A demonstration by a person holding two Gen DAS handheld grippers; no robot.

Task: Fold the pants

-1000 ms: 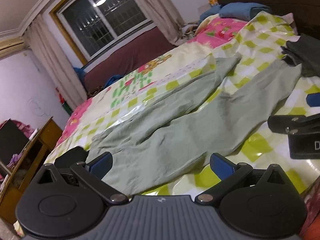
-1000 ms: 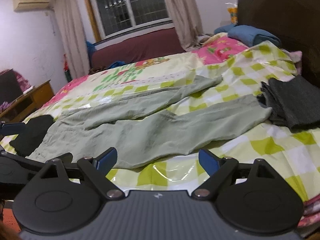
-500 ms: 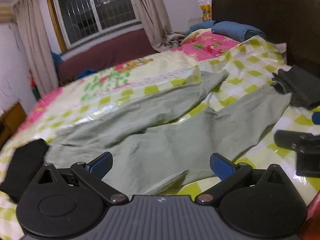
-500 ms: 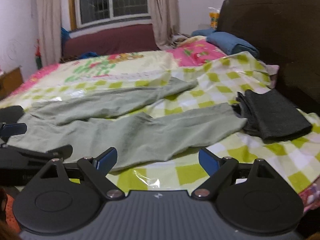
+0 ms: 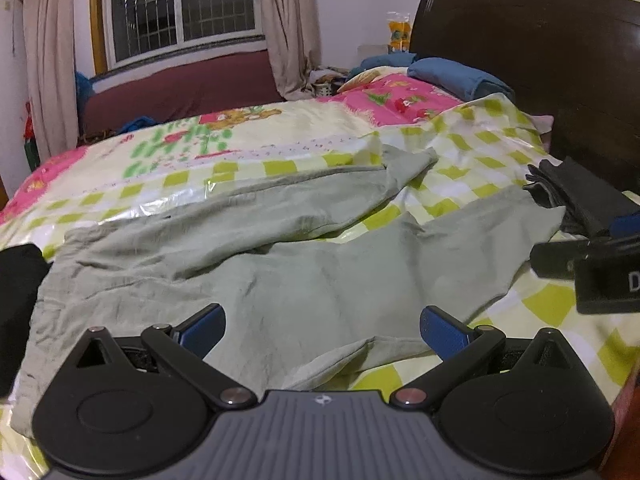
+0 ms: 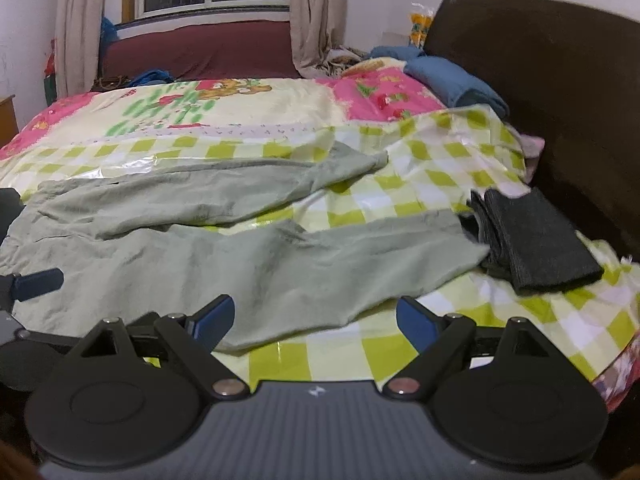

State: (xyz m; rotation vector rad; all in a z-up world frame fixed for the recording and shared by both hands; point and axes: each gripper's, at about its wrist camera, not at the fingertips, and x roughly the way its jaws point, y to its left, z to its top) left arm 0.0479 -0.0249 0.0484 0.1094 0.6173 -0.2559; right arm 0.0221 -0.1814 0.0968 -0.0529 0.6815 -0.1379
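Pale green pants [image 5: 288, 272] lie spread flat on the checked bedcover, waist at the left, both legs running right and splayed apart. In the right wrist view the same pants [image 6: 224, 256] fill the middle. My left gripper [image 5: 322, 328] hovers open over the near leg, nothing between its blue pads. My right gripper [image 6: 314, 318] is also open, above the near leg's lower edge. The right gripper's black body shows at the right edge of the left wrist view, and the left gripper's finger [image 6: 36, 282] at the left of the right wrist view.
A folded dark grey garment [image 6: 536, 240] lies right of the leg cuffs. A black garment [image 5: 16, 296] sits left of the waist. The dark headboard [image 5: 540, 64] and a blue pillow [image 6: 452, 80] stand at the right. Window, curtains and a maroon sofa [image 5: 180, 88] lie beyond the bed.
Both grippers have levelled out and moved in closer over the near leg of the pants. The pants have not moved, and both grippers stay open.
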